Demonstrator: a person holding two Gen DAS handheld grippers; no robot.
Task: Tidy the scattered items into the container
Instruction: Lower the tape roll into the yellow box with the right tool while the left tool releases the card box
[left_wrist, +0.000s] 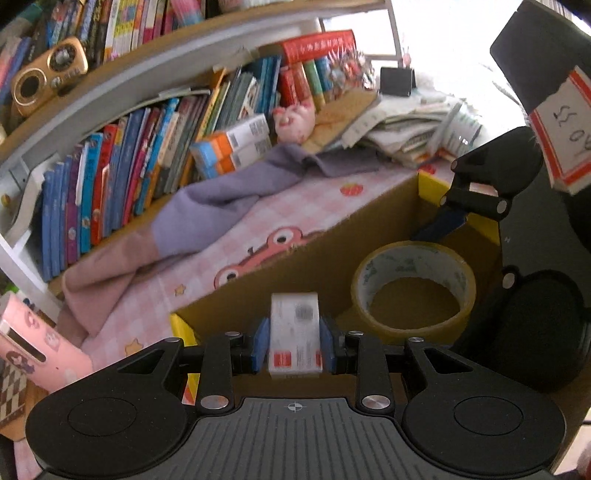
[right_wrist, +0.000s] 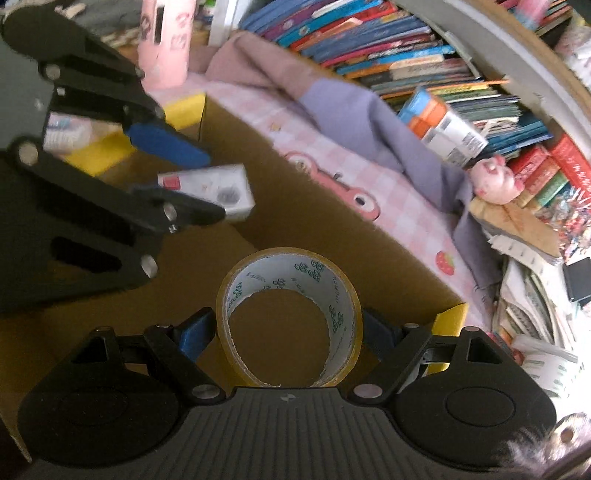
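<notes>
A small white box with a red label (left_wrist: 294, 341) sits between the blue pads of my left gripper (left_wrist: 294, 349), which is shut on it. Both hang inside an open cardboard box (left_wrist: 332, 254) with yellow flaps. To the right, a roll of yellowish tape (left_wrist: 413, 288) hangs in the same box, with one blue finger (left_wrist: 441, 221) of the right gripper beside it. In the right wrist view my right gripper (right_wrist: 288, 332) is shut on the tape roll (right_wrist: 343, 306), pads on both sides. The left gripper (right_wrist: 199, 181) holds the white box (right_wrist: 218, 188) at upper left, over the cardboard box (right_wrist: 314, 240).
A pink checked cloth (left_wrist: 266, 218) covers the table behind the box, with a purple and pink fabric (left_wrist: 221, 199) lying on it. Shelves of books (left_wrist: 122, 177), orange and white cartons (left_wrist: 229, 147), a pink plush pig (left_wrist: 295, 122), a paper pile (left_wrist: 406, 125) and a pink bottle (left_wrist: 33, 350) surround it.
</notes>
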